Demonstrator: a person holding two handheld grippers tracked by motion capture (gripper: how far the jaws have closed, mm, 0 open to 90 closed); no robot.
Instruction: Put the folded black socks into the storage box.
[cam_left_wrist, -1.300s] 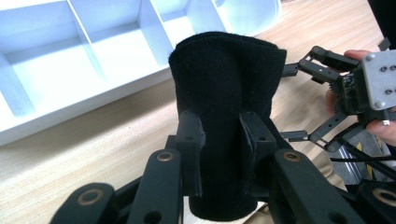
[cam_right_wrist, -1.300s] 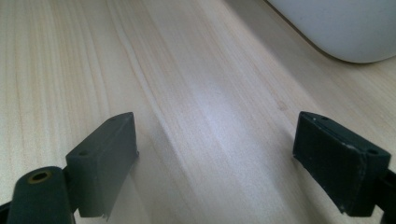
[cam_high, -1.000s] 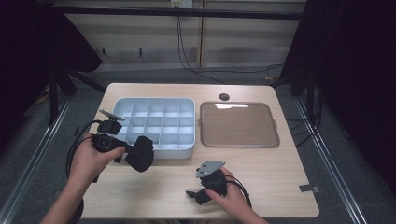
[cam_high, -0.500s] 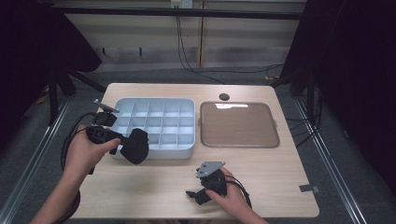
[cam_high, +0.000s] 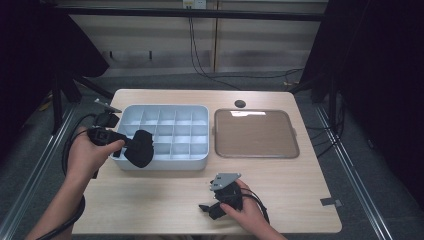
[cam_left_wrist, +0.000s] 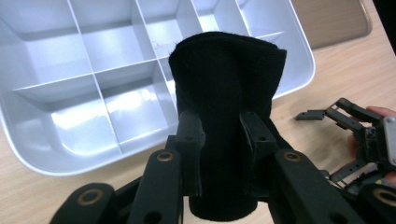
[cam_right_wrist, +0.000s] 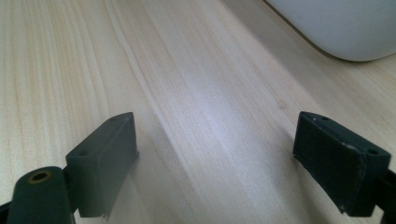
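Between the left gripper's matt black plastic fingers (cam_left_wrist: 191, 140) sits a roll of black cloth (cam_left_wrist: 226, 93), soft and slightly fuzzy. Beyond the fingers, the compartment tray (cam_left_wrist: 56, 154) is pale grey plastic, smooth and glossy. Under the right gripper's fingers (cam_right_wrist: 105, 158), the table (cam_right_wrist: 210, 93) is light wood, smooth with a satin sheen.

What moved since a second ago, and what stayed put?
The left tool, clamped on the black rolled cloth, carried it a little leftward along the front-left corner of the grey divided tray. The right tool stayed open on the table; the brown tray did not move.
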